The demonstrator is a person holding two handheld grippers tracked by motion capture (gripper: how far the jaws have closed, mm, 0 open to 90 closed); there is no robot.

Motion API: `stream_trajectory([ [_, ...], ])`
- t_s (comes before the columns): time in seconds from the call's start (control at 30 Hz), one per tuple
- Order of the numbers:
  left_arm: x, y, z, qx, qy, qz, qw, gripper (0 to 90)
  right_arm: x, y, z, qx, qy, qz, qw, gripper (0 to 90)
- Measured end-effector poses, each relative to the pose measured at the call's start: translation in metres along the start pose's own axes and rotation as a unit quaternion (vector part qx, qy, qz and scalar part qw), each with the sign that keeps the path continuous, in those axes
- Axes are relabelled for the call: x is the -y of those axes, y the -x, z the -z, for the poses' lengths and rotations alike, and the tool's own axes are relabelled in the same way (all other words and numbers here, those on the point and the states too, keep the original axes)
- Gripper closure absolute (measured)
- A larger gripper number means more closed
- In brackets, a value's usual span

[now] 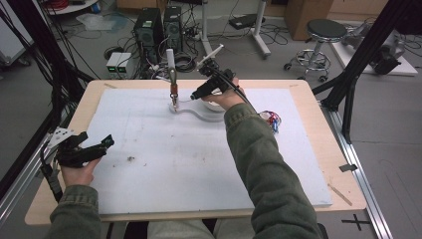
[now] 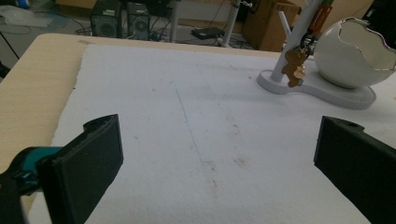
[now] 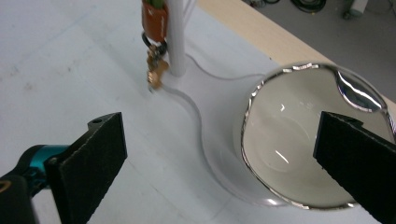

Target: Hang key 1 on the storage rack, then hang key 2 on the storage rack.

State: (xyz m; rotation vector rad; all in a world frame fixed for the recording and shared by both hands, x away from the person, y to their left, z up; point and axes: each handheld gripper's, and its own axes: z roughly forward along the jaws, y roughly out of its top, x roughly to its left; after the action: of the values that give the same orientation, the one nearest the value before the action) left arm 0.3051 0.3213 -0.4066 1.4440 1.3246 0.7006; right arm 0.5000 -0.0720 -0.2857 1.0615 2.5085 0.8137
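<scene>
The right gripper (image 1: 199,94) hangs over the far middle of the white foam board (image 1: 149,149), and its 2 black jaws stand wide apart with nothing between the pads, as the right gripper view shows. Just beyond and a little left of it in that view hangs the small brown and gold keychain charm on its orange tag (image 3: 154,51), suspended from the white upright post (image 3: 176,42) of the white curved stand (image 3: 205,135). The charm's long axis runs straight down along the post, its orange tag uppermost and the gold pendant pointing at the stand's base, which it nearly touches; whether it touches cannot be told. To the right of the post sits the white eggshell-shaped bowl with a jagged silver rim (image 3: 299,154), its mouth opening upward and toward the right gripper, whose right jaw lies across the rim in the picture. The right hand is plainly the nearer one: the left gripper (image 1: 84,149) rests well apart at the near left edge of the board, its jaws likewise wide and empty, looking across bare foam toward the stand. I judge that any reach for the charm means swinging the right gripper leftward, away from the bowl, and closing across the hanging line.
</scene>
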Motion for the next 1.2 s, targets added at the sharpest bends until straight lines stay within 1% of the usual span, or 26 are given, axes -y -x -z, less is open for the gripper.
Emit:
stream_trajectory([
  [0.03, 0.0, 0.0, 0.0, -0.001, 0.001, 0.001, 1.0, 1.8, 0.003, 0.002, 0.002, -0.003, 0.007, -0.004, 1.0, 1.9],
  [0.1, 0.0, 0.0, -0.001, 0.0, 0.0, 0.0, 1.0, 1.8, 0.007, 0.005, 0.003, -0.009, 0.007, -0.007, 0.9999, 1.8],
  [0.13, 0.0, 0.001, -0.001, 0.0, -0.002, -0.001, 1.0, 1.7, 0.009, 0.006, 0.003, -0.007, 0.007, -0.005, 0.9999, 1.8],
  [0.2, 0.0, 0.001, -0.001, 0.001, -0.002, -0.002, 1.0, 1.8, 0.015, 0.009, 0.004, -0.006, 0.005, -0.01, 0.9999, 1.8],
  [0.27, 0.0, 0.001, -0.001, 0.002, -0.002, -0.002, 1.0, 1.8, 0.02, 0.012, 0.005, -0.002, -0.004, -0.01, 0.9999, 1.9],
  [0.3, 0.0, 0.001, -0.001, 0.002, -0.002, -0.002, 1.0, 1.7, 0.023, 0.013, 0.007, -0.002, 0.004, -0.012, 0.9999, 1.9],
  [0.37, 0.0, 0.001, -0.001, 0.002, -0.002, -0.002, 1.0, 1.8, 0.029, 0.017, 0.01, -0.005, 0.01, -0.02, 0.9997, 1.9],
  [0.5, 0.0, 0.001, -0.001, 0.002, -0.003, -0.003, 1.0, 1.8, 0.041, 0.024, 0.013, 0.0, 0.009, -0.027, 0.9996, 1.9],
  [0.57, 0.0, 0.002, -0.001, 0.002, -0.003, -0.003, 1.0, 1.8, 0.047, 0.028, 0.015, -0.002, 0.013, -0.036, 0.9993, 1.9],
  [0.67, 0.001, 0.002, -0.001, 0.003, -0.004, -0.005, 1.0, 1.8, 0.057, 0.034, 0.016, -0.001, 0.015, -0.04, 0.9991, 1.9],
  [0.73, 0.0, 0.003, -0.001, 0.003, -0.004, -0.006, 1.0, 1.8, 0.062, 0.038, 0.016, 0.003, 0.006, -0.043, 0.9991, 1.9],
  [0.8, 0.0, 0.003, -0.001, 0.004, -0.005, -0.006, 1.0, 1.8, 0.068, 0.042, 0.016, 0.006, 0.013, -0.048, 0.9987, 1.9],
  [0.83, 0.0, 0.003, -0.001, 0.004, -0.004, -0.006, 1.0, 1.8, 0.072, 0.044, 0.016, 0.006, 0.012, -0.054, 0.9984, 1.9],
  [0.93, 0.0, 0.003, -0.001, 0.004, -0.004, -0.005, 1.0, 1.8, 0.081, 0.05, 0.016, 0.011, 0.013, -0.06, 0.998, 1.9],
  [1.0, 0.0, 0.002, -0.001, 0.003, -0.003, -0.005, 1.0, 1.8, 0.086, 0.054, 0.018, 0.012, 0.019, -0.065, 0.9976, 1.9],
  [1.2, 0.0, 0.002, -0.001, 0.003, -0.005, -0.007, 1.0, 1.8, 0.098, 0.063, 0.024, 0.018, 0.028, -0.069, 0.9971, 1.9],
])
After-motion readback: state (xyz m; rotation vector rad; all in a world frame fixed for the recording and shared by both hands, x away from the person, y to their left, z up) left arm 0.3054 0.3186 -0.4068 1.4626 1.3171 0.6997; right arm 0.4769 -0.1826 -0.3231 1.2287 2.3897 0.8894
